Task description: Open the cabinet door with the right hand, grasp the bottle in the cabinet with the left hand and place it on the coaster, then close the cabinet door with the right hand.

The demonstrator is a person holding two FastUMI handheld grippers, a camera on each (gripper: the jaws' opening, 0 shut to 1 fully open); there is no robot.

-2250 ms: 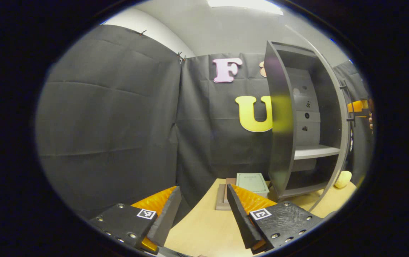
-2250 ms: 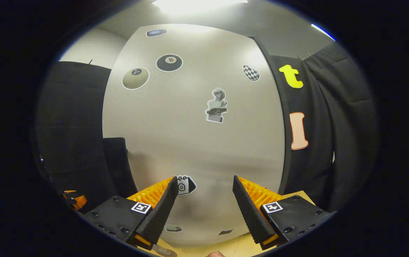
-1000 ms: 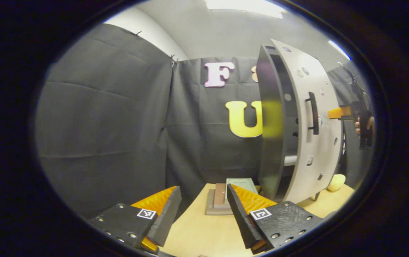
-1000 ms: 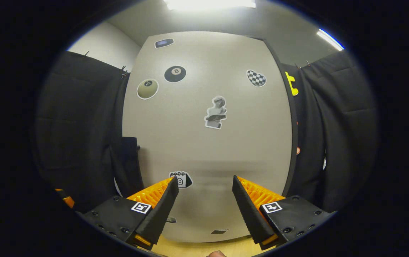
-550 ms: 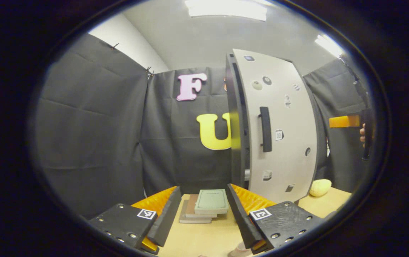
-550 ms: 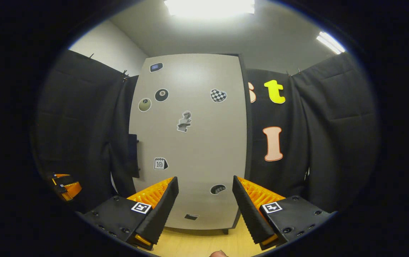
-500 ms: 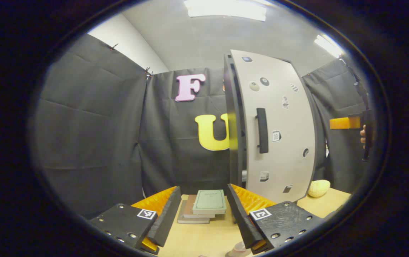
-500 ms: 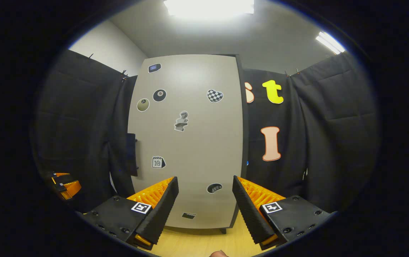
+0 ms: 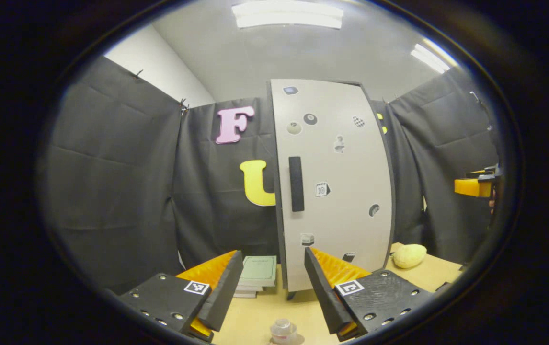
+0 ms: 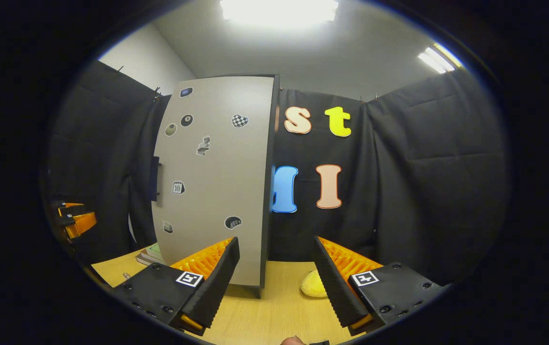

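Cabinet door [image 9: 337,187] sits flush, so I judge the closing done. The bottle [image 9: 282,329] stands on the bench [image 9: 260,316] just below my left gripper [image 9: 269,292]; its coaster I can't make out. Right gripper [image 10: 274,282] hangs clear, both jaws spread, nothing held.

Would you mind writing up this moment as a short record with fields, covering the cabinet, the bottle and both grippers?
cabinet door: shut, handle on its left edge in the left gripper view
bottle: on the table, in front of the cabinet; coaster under it cannot be confirmed
left gripper: open, holding nothing
right gripper: open, holding nothing, apart from the door
books: stacked left of the cabinet
yellow object: right of the cabinet
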